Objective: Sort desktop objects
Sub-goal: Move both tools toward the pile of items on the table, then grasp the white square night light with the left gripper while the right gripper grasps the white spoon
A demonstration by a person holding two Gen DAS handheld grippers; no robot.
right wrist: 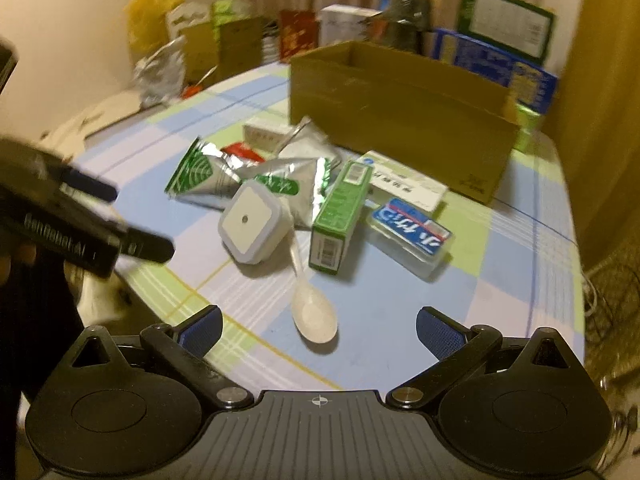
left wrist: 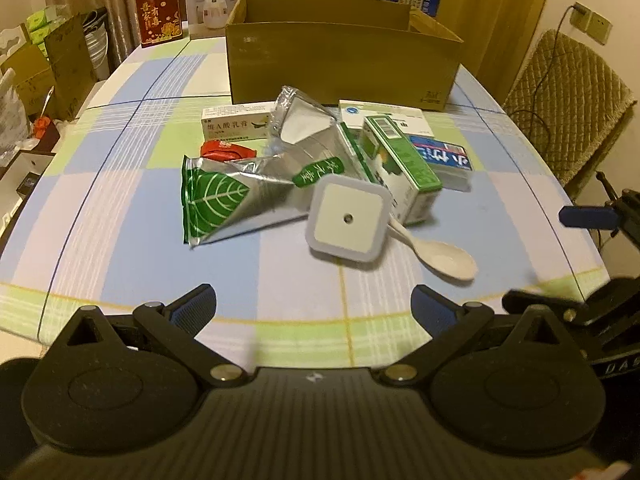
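A pile of small objects lies mid-table: a square white night light [left wrist: 347, 219] [right wrist: 252, 222], a cream plastic spoon [left wrist: 438, 255] [right wrist: 312, 312], a green carton [left wrist: 404, 160] [right wrist: 340, 216], silver-green foil packets [left wrist: 224, 196] [right wrist: 200, 176], a blue-labelled clear case [left wrist: 442, 156] [right wrist: 412, 232], a red sachet [left wrist: 228, 148] and a white medicine box [left wrist: 236, 122]. Behind them stands an open cardboard box [left wrist: 340, 64] [right wrist: 400, 120]. My left gripper [left wrist: 314, 310] is open and empty, short of the pile. My right gripper [right wrist: 318, 328] is open, just in front of the spoon's bowl.
The checked tablecloth [left wrist: 120, 200] covers a table with rounded edges. Boxes and a red card [left wrist: 158, 12] stand along the far edge. A quilted chair [left wrist: 568, 100] sits to the right, cartons and bags to the left. The right gripper's fingers [left wrist: 584, 216] show at the left view's right edge.
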